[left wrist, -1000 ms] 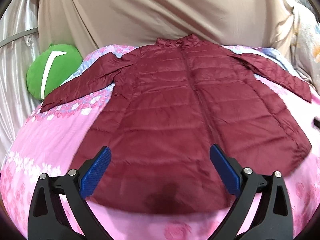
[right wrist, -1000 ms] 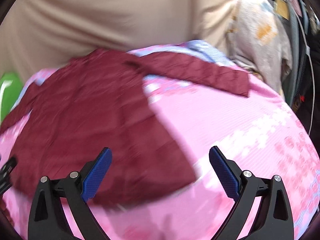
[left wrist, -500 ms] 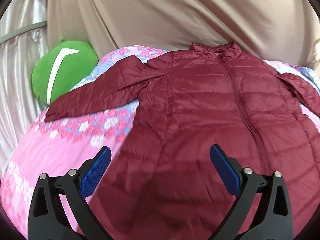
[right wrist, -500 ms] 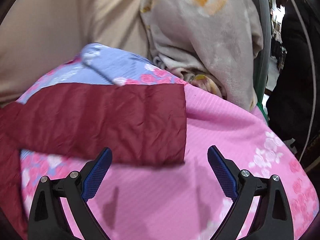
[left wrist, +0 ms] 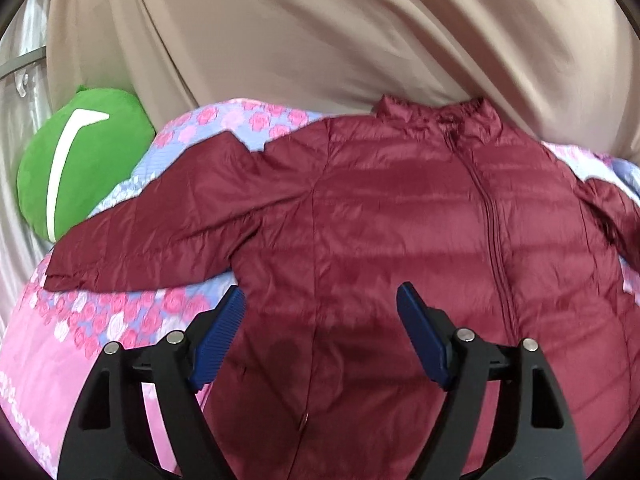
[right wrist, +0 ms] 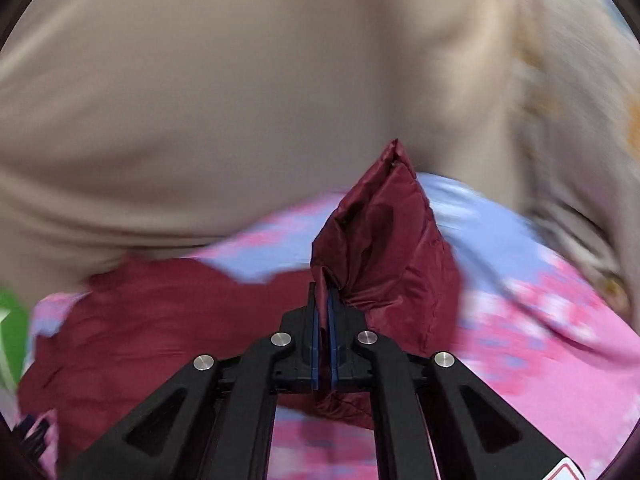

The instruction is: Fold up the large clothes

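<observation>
A maroon quilted jacket [left wrist: 400,220] lies front up on a pink floral bedspread [left wrist: 60,352], collar at the far side, zipper closed. Its left sleeve [left wrist: 160,224] stretches out toward the left. My left gripper [left wrist: 320,320] is open, jaws apart, just above the jacket's left side near the armpit. My right gripper [right wrist: 323,308] is shut on the cuff end of the jacket's right sleeve [right wrist: 384,248] and holds it lifted off the bed; the sleeve stands up in a peak. The jacket body [right wrist: 160,320] lies to its left.
A green round cushion [left wrist: 76,168] sits at the bed's far left. A beige curtain [left wrist: 320,40] hangs behind the bed. A grey floral blanket [right wrist: 572,120] is heaped at the far right. Silvery fabric [left wrist: 12,80] hangs at the left.
My right gripper closed on the right sleeve's cuff and lifted it. My left gripper moved forward and left over the jacket's left side, jaws narrowed a little.
</observation>
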Tool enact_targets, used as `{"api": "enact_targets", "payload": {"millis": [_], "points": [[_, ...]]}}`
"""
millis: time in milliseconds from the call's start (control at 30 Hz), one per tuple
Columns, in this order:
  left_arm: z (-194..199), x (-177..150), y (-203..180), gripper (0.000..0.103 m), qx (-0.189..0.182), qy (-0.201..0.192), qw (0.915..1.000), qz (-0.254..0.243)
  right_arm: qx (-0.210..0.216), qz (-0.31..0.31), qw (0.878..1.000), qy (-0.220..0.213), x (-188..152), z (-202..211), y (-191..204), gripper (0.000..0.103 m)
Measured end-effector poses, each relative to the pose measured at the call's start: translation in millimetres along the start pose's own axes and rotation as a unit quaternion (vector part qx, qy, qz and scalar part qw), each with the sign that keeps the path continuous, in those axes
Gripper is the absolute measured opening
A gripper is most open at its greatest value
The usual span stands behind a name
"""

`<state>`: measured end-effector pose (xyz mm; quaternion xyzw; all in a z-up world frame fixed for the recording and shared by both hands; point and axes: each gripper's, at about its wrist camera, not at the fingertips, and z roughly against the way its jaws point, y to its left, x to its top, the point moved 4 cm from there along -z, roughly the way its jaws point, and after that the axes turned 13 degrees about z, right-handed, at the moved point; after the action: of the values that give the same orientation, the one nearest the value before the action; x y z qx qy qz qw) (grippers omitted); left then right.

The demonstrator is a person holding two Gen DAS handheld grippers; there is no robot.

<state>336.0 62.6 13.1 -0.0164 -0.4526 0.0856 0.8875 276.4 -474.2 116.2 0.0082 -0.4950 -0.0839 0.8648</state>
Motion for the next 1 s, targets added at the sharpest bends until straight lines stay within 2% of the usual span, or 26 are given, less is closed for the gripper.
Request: {"api": "enact_targets", "payload": {"millis": [100,133,167,233,300,367,400,433,467,533,567,600,633,700,733,767,833,900,1000], "points": [[-3.3,10.8,-5.7,0.084,-0.004,-0.014,0.9999,0.004,0.113,0.083,0.990,-0.007,19.8,-17.0,132.6,0.004],[-5.6,13.4,-7.2,0.085,-0.006,-0.018,0.9998,0.007,0.146,0.111,0.983,0.001,15.8,-28.9,183.0,0.005],[-7.7,15.3,-7.4,0.086,-0.011,-0.017,0.9998,0.009,0.169,0.131,0.977,0.012,9.8,-39.8,214.5,0.005],[-13.4,17.7,-7.5,0.095,-0.022,-0.011,0.9996,0.016,0.217,0.178,0.958,0.048,-18.1,-66.7,286.6,0.007],[-21.1,18.3,-5.2,0.096,-0.045,0.002,0.9987,0.026,0.235,0.217,0.944,0.076,-48.0,-80.4,333.1,0.007],[-29.1,16.7,0.0,0.096,-0.063,0.020,0.9972,0.035,0.236,0.239,0.939,0.068,-59.2,-75.4,351.5,0.007],[-32.2,16.5,3.2,0.096,-0.071,0.025,0.9964,0.040,0.242,0.237,0.939,0.051,-56.0,-64.2,348.6,0.008],[-34.2,16.1,4.5,0.096,-0.076,0.027,0.9959,0.042,0.246,0.232,0.940,0.037,-49.7,-53.5,342.1,0.016],[-37.2,16.8,6.3,0.096,-0.082,0.029,0.9950,0.048,0.245,0.224,0.943,0.022,-43.3,-43.5,334.0,0.034],[-44.8,19.4,3.3,0.097,-0.101,0.039,0.9923,0.059,0.222,0.200,0.954,-0.016,-20.6,-26.4,293.7,0.050],[-49.4,20.3,-0.7,0.097,-0.108,0.046,0.9913,0.061,0.185,0.185,0.965,-0.034,-10.1,-19.1,259.8,0.050],[-55.3,21.4,-5.1,0.098,-0.114,0.054,0.9901,0.062,0.165,0.180,0.969,-0.036,-6.8,-19.8,246.3,0.050],[-64.5,22.1,-11.3,0.098,-0.118,0.068,0.9887,0.062,0.128,0.165,0.977,-0.033,-3.6,-21.4,211.0,0.050],[-88.1,20.6,-22.8,0.097,-0.120,0.103,0.9851,0.068,0.086,0.137,0.987,-0.014,-3.4,-33.4,167.2,0.051],[-102.3,19.0,-28.9,0.091,-0.121,0.122,0.9825,0.072,0.068,0.122,0.990,0.000,-6.9,-40.6,147.3,0.052],[-109.6,17.8,-32.9,0.079,-0.121,0.128,0.9816,0.073,0.046,0.101,0.993,0.024,-14.9,-52.8,116.9,0.052],[-117.0,18.9,-42.3,0.033,-0.135,0.133,0.9801,0.061,0.020,0.086,0.995,0.050,-28.5,-63.9,89.2,0.052],[-111.5,29.5,-52.9,0.007,-0.157,0.118,0.9796,0.042,0.003,0.076,0.994,0.077,-42.2,-81.6,68.3,0.052],[-95.8,57.9,-54.9,0.006,-0.147,0.067,0.9864,0.030,0.019,0.056,0.994,0.090,-49.1,-101.5,59.6,0.052]]}}
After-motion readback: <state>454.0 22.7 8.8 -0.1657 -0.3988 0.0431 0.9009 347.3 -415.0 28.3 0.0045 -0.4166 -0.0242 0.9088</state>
